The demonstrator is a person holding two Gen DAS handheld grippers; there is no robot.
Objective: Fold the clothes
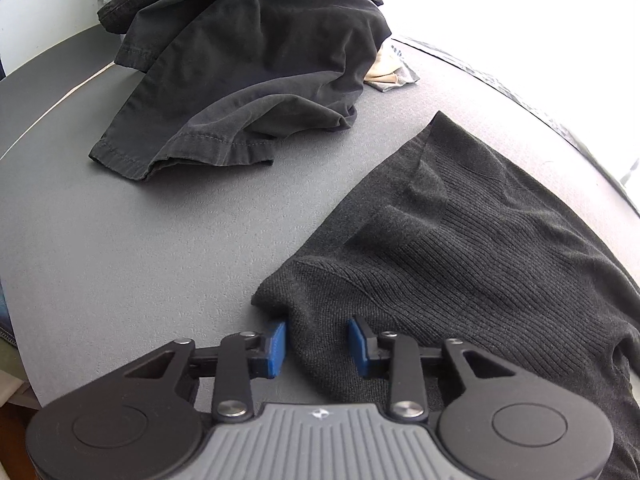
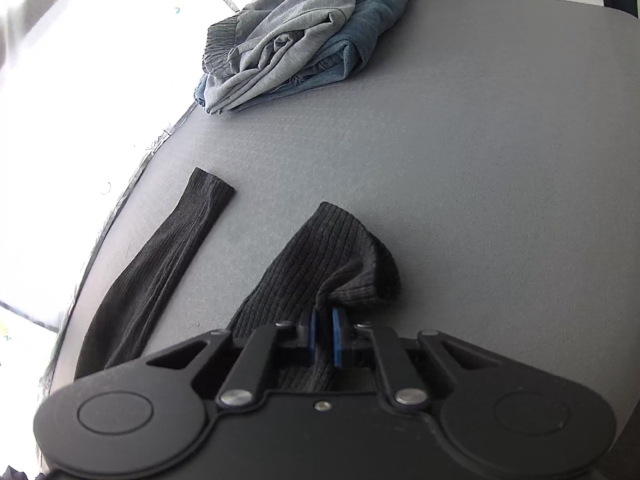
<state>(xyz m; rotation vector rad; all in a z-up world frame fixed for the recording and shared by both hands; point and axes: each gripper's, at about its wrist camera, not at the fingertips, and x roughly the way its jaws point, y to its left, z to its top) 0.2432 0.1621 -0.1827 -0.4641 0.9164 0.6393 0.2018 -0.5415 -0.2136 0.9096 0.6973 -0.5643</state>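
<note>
Two claws work my dark knit sweater (image 1: 460,248): right claw (image 2: 323,336) pinching its sleeve, left claw (image 1: 317,346) spread astride the hem; next, I'd close left.

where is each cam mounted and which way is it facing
Left wrist: sits behind the open left gripper, facing along a dark ribbed knit garment toward crumpled black shorts.
Right wrist: sits behind the right gripper, shut on ribbed knit; grey-and-blue folded pile beyond.
Shared: grey tabletop, probably the same knit.
</note>
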